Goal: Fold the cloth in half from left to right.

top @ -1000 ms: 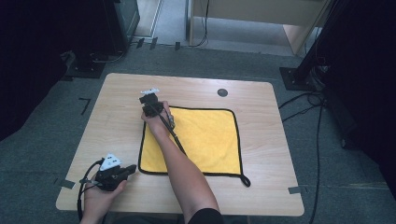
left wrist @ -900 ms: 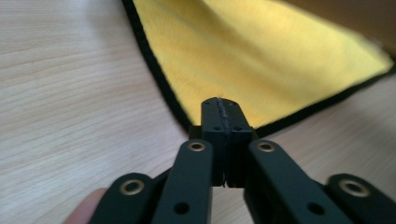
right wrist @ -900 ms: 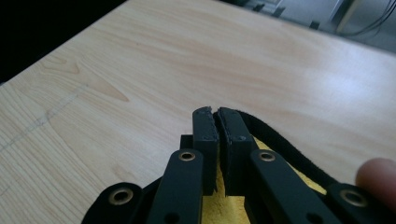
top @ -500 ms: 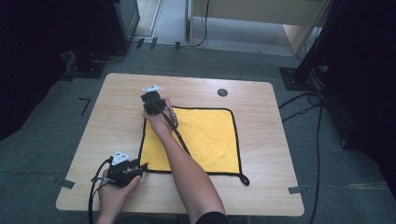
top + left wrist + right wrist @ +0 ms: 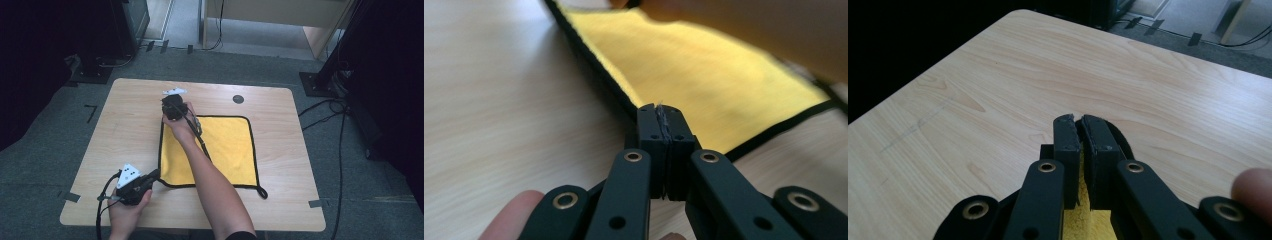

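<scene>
cloth (image 5: 227, 150) | flat on table (image 5: 125, 120) | edges parallel to table's

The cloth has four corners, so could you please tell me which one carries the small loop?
The near right corner of the cloth: its black loop trails onto the table; the other corners have none visible.

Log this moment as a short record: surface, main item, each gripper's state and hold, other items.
surface: wooden table
main item: yellow cloth with black edging, lying flat
left gripper: jaws shut, at the cloth's near left corner; seen from its own camera, the cloth's edge appears pinched between them
right gripper: jaws shut on the cloth's far left corner, yellow fabric between them
other items: small dark round disc on the table beyond the cloth
</scene>
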